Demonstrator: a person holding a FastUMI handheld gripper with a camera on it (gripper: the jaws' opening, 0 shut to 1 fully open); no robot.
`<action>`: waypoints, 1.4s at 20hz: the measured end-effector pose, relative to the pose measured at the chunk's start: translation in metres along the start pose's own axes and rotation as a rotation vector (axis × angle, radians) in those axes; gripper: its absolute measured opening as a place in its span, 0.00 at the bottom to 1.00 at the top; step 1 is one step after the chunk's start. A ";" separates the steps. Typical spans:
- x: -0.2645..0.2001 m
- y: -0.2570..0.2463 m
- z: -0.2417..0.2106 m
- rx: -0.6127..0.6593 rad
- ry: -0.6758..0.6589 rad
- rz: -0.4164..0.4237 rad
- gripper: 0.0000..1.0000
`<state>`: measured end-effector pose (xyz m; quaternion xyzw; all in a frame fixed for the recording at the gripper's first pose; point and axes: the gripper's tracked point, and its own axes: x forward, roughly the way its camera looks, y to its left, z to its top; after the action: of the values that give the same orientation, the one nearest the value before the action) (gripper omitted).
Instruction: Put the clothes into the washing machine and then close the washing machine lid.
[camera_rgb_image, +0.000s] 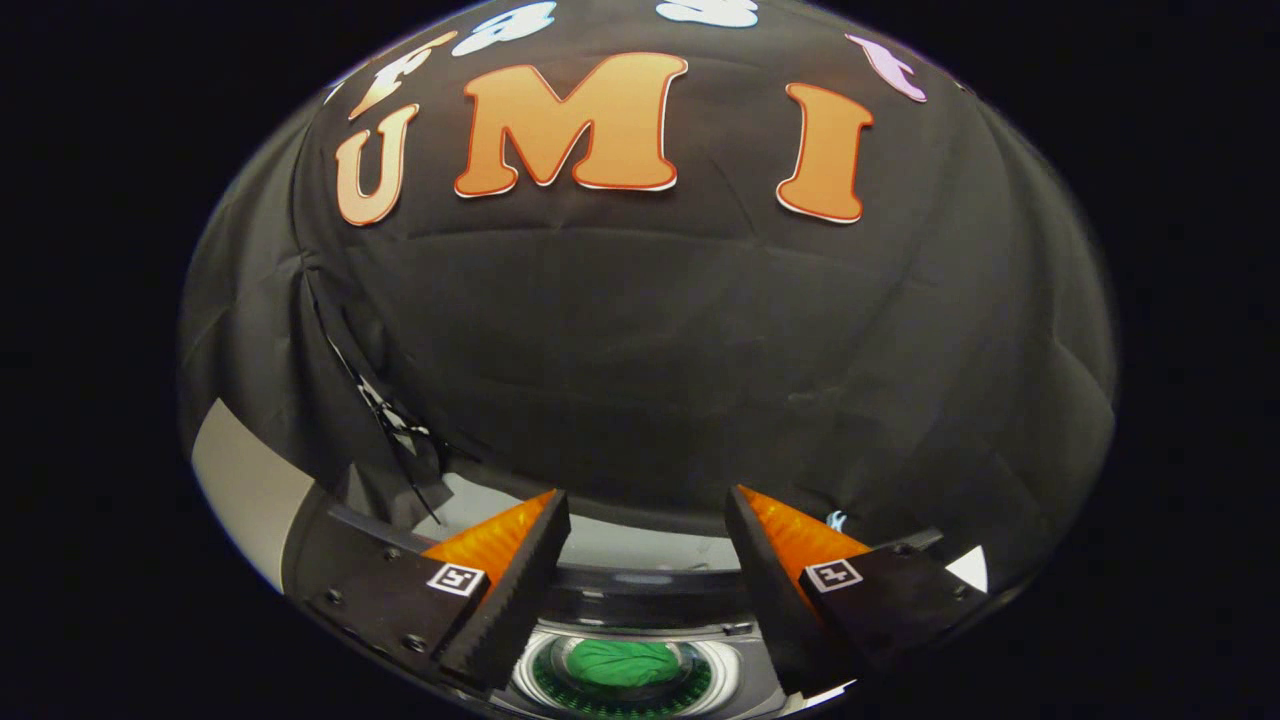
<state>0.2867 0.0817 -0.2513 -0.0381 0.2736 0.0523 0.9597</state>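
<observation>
Gripper view: the gripper (648, 560) has its two fingers spread wide apart with nothing between them, one finger (505, 590) at about 7 o'clock and the other at about 5 o'clock. Down through the gap, at 6 o'clock, the round mouth of the washing machine (640, 600) is open, and a bundle of green clothes (622, 662) already lies in the drum (690, 685), which has a ring of small holes around it. A pale surface (245, 490) curves off at about 8 o'clock beside the machine's dark rim. Beyond the fingers, the black cloth wall (650, 350) of the booth takes up everything from 9 through 12 to 3 o'clock.

Judging from the clothes sitting inside and the empty fingers, the loading looks done and the step in hand is closing the lid. I cannot tell from this angle where the lid sits. To do it well, the gripper should tip down so the lid comes ahead of the fingers, then take its free edge or push on it from behind, and swing it along its hinge in one smooth arc. Care is needed that no cloth hangs over the rim, since a trapped fold would likely keep the lid from seating.
</observation>
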 end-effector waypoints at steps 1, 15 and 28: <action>0.002 0.001 0.000 0.018 -0.004 0.001 0.99; -0.075 0.002 -0.061 0.051 -0.055 0.050 1.00; -0.136 -0.026 -0.219 0.131 0.142 0.029 1.00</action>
<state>0.0612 0.0228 -0.3637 0.0252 0.3443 0.0452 0.9374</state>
